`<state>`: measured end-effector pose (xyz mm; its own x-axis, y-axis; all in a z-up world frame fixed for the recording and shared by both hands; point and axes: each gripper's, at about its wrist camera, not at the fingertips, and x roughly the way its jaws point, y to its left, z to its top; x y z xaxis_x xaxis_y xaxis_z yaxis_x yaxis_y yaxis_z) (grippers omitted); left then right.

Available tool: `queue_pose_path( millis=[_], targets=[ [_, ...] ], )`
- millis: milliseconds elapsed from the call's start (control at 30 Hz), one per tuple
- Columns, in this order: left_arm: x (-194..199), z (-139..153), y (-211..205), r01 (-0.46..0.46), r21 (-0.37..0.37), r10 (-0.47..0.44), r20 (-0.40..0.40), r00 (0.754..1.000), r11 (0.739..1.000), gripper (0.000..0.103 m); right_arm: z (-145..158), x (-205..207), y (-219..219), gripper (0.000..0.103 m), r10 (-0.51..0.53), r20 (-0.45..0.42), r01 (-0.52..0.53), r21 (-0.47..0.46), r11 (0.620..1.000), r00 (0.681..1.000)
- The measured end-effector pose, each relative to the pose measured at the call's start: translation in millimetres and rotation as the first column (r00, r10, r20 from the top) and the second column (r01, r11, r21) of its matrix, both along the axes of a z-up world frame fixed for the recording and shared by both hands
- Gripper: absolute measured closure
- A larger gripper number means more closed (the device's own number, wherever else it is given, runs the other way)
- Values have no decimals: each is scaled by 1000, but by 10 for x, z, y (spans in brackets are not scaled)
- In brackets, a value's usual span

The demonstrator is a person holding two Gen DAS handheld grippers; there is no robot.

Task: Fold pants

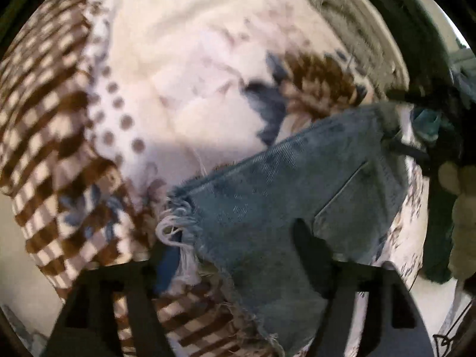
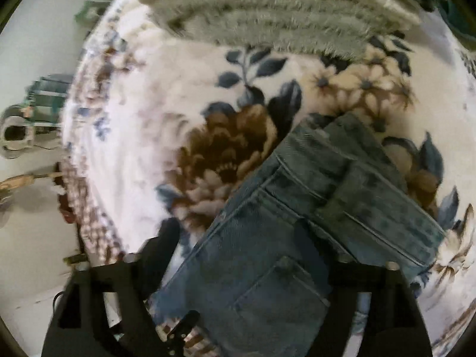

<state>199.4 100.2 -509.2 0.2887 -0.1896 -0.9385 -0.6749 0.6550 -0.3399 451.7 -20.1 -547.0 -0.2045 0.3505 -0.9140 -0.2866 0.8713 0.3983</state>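
Pants: the denim pants [image 1: 297, 196] lay on a floral blanket [image 1: 184, 68], filling the lower right of the left wrist view; in the right wrist view the pants [image 2: 267, 253] ran from the lower centre up toward the right, with the waistband end already lapped over itself.

Left gripper: the left gripper [image 1: 235, 255] had its fingers set wide, one on each side of the frayed hem [image 1: 175, 226]; whether they gripped the cloth, I cannot tell.

Right gripper: the right gripper [image 2: 238, 238] straddled the pocket area, fingers spread; denim lay between them, but a firm hold could not be confirmed.

Risk, slipping: if either hold was only partial, the heavy denim would likely slide out in mid-fold and leave the layers skewed.

Risk, snagging: the loose white threads at the hem could catch on a finger and drag the leg out of line.

Risk, soft base: the plush blanket might bunch up beneath the denim and come up with it.

Surroundings: a grey shaggy mat [image 2: 267, 26] lay at the top of the right wrist view, well apart from the pants; a brown checked border [image 1: 50, 119] ran along the left of the left wrist view.

Obstruction: nothing appeared to lie across the fold path; motion blur hid finer detail.
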Motion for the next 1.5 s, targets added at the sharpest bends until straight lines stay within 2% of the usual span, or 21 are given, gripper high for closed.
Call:
queue_pose_path(
  millis=[67,167,267,333,400,467,533,633,733,767,800,867,933,967,1000,1033,1100,1200,1333,1500],
  targets=[
    [-53,170,-40,-35,9,34,63,997,999,23,122,-3,-192,20,-2,14,2,13,1000,1000],
    [-140,373,-201,-89,-1,88,118,989,996,23,274,4,-614,8,-44,40,43,22,999,998],
    [-264,390,-424,-160,-89,170,128,977,983,23,278,26,-1136,8,-103,45,104,-4,995,994],
    [-423,258,-645,-211,-171,228,90,969,962,23,151,24,-1479,8,-150,33,151,-24,988,988],
    [-534,71,-848,-242,-218,255,30,967,945,23,-42,52,-1745,8,-193,-8,193,-11,981,981],
    [-678,-166,-1021,-299,-285,302,-33,953,911,23,-234,53,-1854,8,-214,-44,215,15,976,976],
    [-801,-359,-1156,-367,-322,359,-85,929,873,23,-455,70,-1935,11,-234,-78,238,54,970,969],
    [-851,-484,-1272,-425,-326,415,-104,904,844,23,-731,75,-1984,20,-261,-131,275,105,956,957],
    [-753,-551,-1300,-459,-311,447,-115,887,832,23,-889,49,-1972,25,-274,-161,300,167,939,948],
    [-736,-537,-1314,-463,-305,452,-109,885,832,25,-918,36,-1962,27,-280,-170,310,186,932,945],
    [-692,-534,-1313,-465,-301,457,-99,884,833,32,-947,21,-1959,35,-290,-177,323,201,925,940],
    [-642,-466,-1273,-459,-286,465,-50,884,841,68,-968,-8,-1943,42,-310,-172,343,209,916,935],
    [-568,-332,-1224,-424,-258,440,6,898,868,82,-944,-63,-1961,55,-338,-157,366,218,905,928],
    [-550,-266,-1190,-411,-241,429,26,903,879,84,-922,-104,-1981,58,-352,-145,377,222,899,925],
    [-527,-213,-1156,-392,-231,413,47,909,890,85,-892,-146,-2005,66,-370,-136,392,220,893,919],
    [-507,-152,-1112,-361,-221,383,66,921,906,85,-862,-182,-2027,69,-382,-132,402,225,887,915],
    [-528,-104,-1038,-333,-222,358,83,930,917,86,-763,-273,-2047,72,-403,-106,417,218,882,909],
    [-605,9,-880,-248,-233,279,114,953,941,86,-549,-415,-2140,74,-423,-91,432,217,875,902],
    [-696,-19,-877,-121,-239,151,112,982,964,86,-284,-749,-2355,74,-435,-66,439,208,874,898],
    [-942,22,-797,22,-223,2,103,995,974,86,-116,-1449,-2764,74,-474,-83,481,169,860,877]
  ],
)
